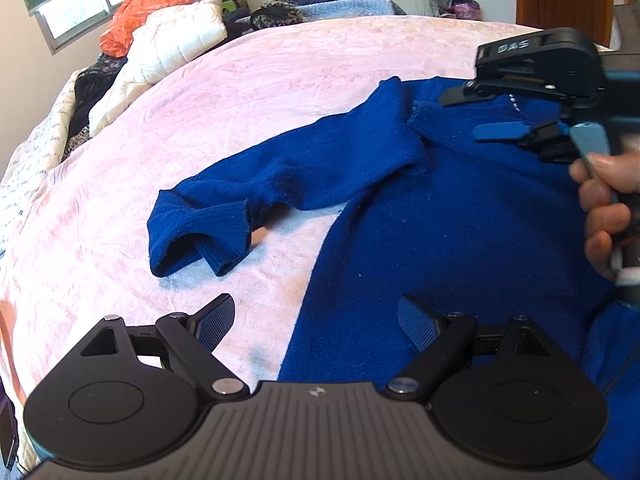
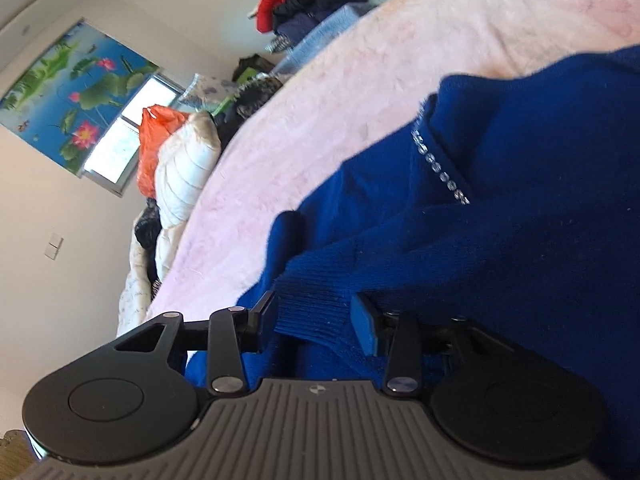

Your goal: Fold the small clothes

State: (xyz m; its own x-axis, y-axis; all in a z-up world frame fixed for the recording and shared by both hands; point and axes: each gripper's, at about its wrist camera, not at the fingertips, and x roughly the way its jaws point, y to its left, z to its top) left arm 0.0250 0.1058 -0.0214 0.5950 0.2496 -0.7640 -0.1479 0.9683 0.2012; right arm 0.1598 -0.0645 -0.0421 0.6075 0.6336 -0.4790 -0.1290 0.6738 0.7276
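— Where's the sweater right now?

— The blue sweater (image 1: 460, 216) lies on the pink blanket (image 1: 280, 80) that covers the bed. One sleeve (image 1: 280, 176) stretches out to the side across the blanket, its ribbed cuff (image 1: 200, 236) folded over at the end.

— And your two tools?

— My left hand-held gripper (image 1: 316, 320) hangs over the sweater's near edge with its fingers spread wide; one finger is above the blanket, the other above the knit, and nothing is pinched. My right hand-held gripper (image 2: 316, 316) is parted about halfway, with a ribbed hem (image 2: 312, 304) of the sweater lying between the fingers. The pads do not press on it.

— Anything else nearby?

— A line of clear beads (image 2: 440, 168) runs along the collar. A white puffy jacket (image 1: 168, 52) and an orange bag (image 1: 140, 12) sit at the bed's far edge.
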